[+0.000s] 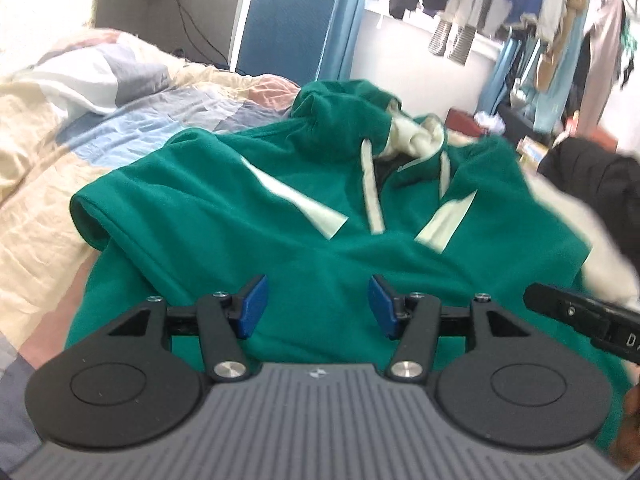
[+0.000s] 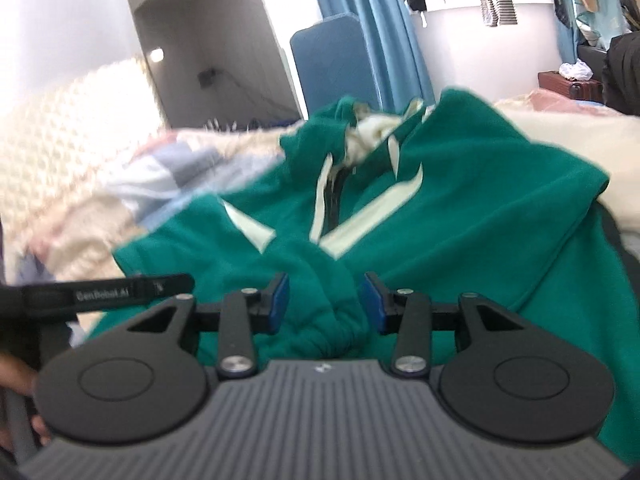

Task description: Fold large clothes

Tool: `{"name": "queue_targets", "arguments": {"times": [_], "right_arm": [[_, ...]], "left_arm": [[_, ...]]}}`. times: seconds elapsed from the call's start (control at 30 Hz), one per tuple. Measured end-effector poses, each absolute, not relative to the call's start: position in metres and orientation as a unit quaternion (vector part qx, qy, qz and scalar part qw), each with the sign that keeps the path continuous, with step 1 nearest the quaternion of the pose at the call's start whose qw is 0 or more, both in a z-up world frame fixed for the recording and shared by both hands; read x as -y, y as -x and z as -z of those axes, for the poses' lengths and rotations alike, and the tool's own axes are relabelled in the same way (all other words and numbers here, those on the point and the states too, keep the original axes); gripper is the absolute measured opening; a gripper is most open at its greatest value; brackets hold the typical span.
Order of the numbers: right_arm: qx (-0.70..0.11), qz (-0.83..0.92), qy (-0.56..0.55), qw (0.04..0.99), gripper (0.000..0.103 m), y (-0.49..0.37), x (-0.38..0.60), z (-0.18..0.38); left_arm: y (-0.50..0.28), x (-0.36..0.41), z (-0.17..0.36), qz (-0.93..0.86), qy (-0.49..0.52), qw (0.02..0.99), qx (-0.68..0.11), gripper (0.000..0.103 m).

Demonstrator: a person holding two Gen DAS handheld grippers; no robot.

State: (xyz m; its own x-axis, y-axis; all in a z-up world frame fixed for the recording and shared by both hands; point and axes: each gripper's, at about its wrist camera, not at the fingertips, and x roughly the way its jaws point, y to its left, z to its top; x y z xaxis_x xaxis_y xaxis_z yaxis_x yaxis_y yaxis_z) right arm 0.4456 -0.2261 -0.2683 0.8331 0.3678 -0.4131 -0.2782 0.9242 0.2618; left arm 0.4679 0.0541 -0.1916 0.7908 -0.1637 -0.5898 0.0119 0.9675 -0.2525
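Observation:
A green hoodie (image 1: 248, 216) with cream stripes, cream drawstrings and a cream-lined hood lies spread on the bed, hood at the far end. My left gripper (image 1: 318, 306) hovers over its near part, jaws open, with only flat fabric below the blue pads (image 1: 254, 306). In the right wrist view the same hoodie (image 2: 460, 208) fills the middle. A bunched ridge of its green fabric, ending in what looks like a sleeve cuff (image 2: 332, 336), fills the gap of my right gripper (image 2: 325, 302), and both pads press on it. A black part of the right gripper (image 1: 580, 316) shows at the left view's right edge.
A patchwork quilt (image 1: 80, 120) covers the bed to the left. A blue chair back (image 1: 284, 24) and blue curtains stand behind the bed. Clothes hang on a rack (image 1: 540, 8) at the back right. A dark garment (image 1: 592, 176) lies at the right. A hand (image 2: 16, 376) shows at the left edge.

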Motion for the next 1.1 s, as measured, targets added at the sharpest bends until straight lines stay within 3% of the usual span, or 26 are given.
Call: {"name": "queue_targets", "arguments": {"times": [0.13, 0.23, 0.3, 0.53, 0.77, 1.03, 1.1], "right_arm": [[-0.215, -0.167, -0.082, 0.959, 0.07, -0.458, 0.235, 0.237], [-0.203, -0.158, -0.073, 0.964, 0.071, -0.489, 0.245, 0.214], [-0.2, -0.149, -0.069, 0.966, 0.071, -0.521, 0.25, 0.203], [-0.195, -0.107, -0.069, 0.972, 0.071, -0.704, 0.267, 0.179], [-0.251, -0.071, -0.136, 0.956, 0.071, -0.846, 0.278, 0.23], [-0.331, -0.163, -0.171, 0.914, 0.072, -0.897, 0.25, 0.276], [-0.357, -0.176, -0.171, 0.901, 0.065, -0.899, 0.243, 0.282]], "left_arm": [[-0.492, -0.063, 0.167, 0.065, 0.178, 0.93, -0.314, 0.063], [-0.53, -0.062, 0.147, 0.07, 0.18, 0.933, -0.303, 0.064], [-0.562, -0.06, 0.139, 0.06, 0.169, 0.938, -0.297, 0.071], [-0.717, -0.07, 0.154, 0.039, 0.173, 0.94, -0.291, 0.073], [-0.834, -0.08, 0.203, 0.026, 0.227, 0.918, -0.324, 0.073], [-0.894, -0.073, 0.234, 0.055, 0.244, 0.893, -0.375, 0.072], [-0.896, -0.065, 0.236, 0.036, 0.216, 0.898, -0.382, 0.064]]}}
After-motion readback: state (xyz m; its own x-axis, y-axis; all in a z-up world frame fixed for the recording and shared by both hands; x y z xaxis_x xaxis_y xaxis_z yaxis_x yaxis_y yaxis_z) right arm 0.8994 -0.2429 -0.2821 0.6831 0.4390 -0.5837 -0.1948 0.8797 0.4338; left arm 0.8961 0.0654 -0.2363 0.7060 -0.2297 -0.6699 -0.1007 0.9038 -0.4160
